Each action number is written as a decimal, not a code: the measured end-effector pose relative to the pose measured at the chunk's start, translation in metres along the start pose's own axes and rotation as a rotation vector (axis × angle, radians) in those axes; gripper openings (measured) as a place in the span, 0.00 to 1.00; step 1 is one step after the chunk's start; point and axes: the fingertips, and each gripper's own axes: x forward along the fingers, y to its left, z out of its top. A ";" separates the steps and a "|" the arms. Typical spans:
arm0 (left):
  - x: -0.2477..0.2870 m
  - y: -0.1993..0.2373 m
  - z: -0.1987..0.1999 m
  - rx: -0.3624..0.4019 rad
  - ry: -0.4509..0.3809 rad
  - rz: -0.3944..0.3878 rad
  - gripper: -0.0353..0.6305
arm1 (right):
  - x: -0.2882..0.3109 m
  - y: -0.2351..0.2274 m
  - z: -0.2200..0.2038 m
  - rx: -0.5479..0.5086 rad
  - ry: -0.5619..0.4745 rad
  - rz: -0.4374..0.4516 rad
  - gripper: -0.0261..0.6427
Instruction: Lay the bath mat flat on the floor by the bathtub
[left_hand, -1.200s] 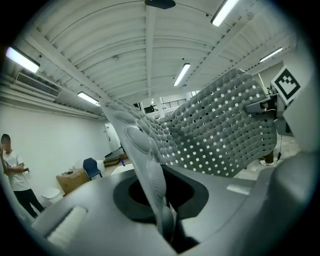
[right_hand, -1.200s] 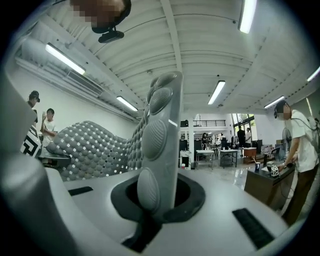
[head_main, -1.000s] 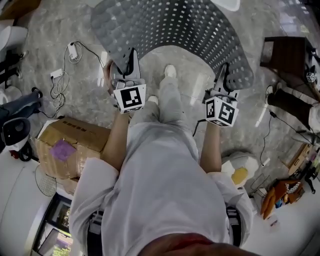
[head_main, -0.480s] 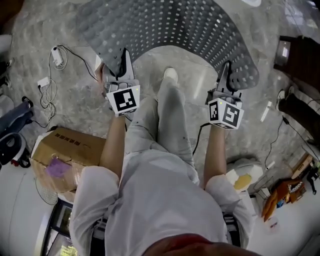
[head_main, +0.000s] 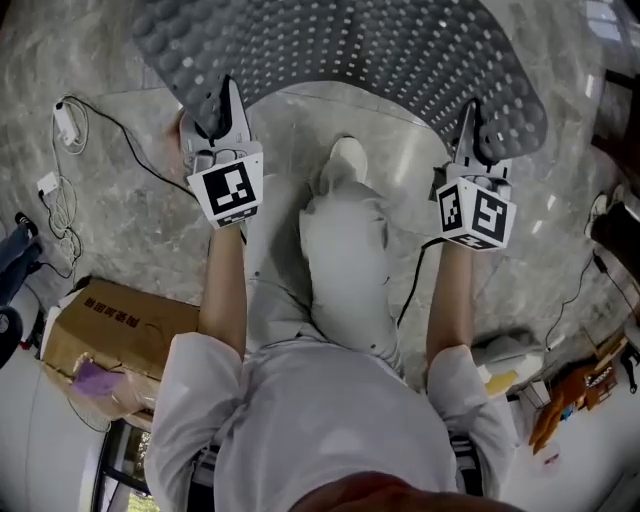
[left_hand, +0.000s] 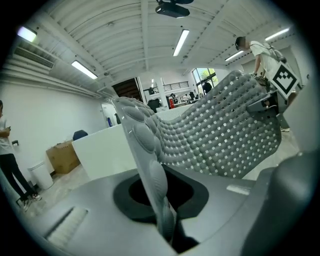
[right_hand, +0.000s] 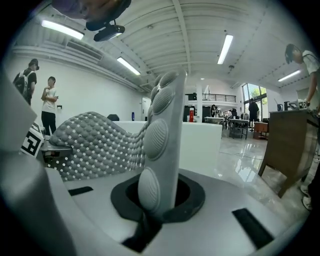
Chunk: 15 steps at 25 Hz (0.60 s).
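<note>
The grey perforated bath mat (head_main: 360, 50) hangs in an arch between my two grippers above the marble floor. My left gripper (head_main: 215, 125) is shut on the mat's near left corner, and its marker cube (head_main: 228, 187) faces the head camera. My right gripper (head_main: 470, 135) is shut on the near right corner. In the left gripper view the bumpy mat edge (left_hand: 145, 150) rises from the shut jaws (left_hand: 167, 230), with the right gripper (left_hand: 272, 92) at the far end. In the right gripper view the mat edge (right_hand: 162, 135) stands upright out of the jaws (right_hand: 150, 212). The white tub wall (right_hand: 205, 145) stands just beyond.
The person's bent leg and white shoe (head_main: 345, 165) are between the grippers. A cardboard box (head_main: 110, 335) sits at the lower left, with a charger and cables (head_main: 65, 120) on the floor to the left. Dark wooden furniture (right_hand: 290, 145) stands on the right. Other people stand in the background.
Both grippers have dropped toward the floor with the mat still held. The person has bent forward and the mat's near edge now sits lower and wider apart.
</note>
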 end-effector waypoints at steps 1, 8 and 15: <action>0.010 -0.008 -0.016 0.001 -0.001 -0.008 0.08 | 0.009 -0.003 -0.019 0.006 0.005 -0.001 0.07; 0.051 -0.059 -0.116 0.048 0.061 -0.092 0.08 | 0.047 -0.011 -0.120 0.052 0.085 0.001 0.07; 0.083 -0.085 -0.174 0.066 0.183 -0.190 0.08 | 0.069 -0.024 -0.184 0.060 0.246 0.021 0.07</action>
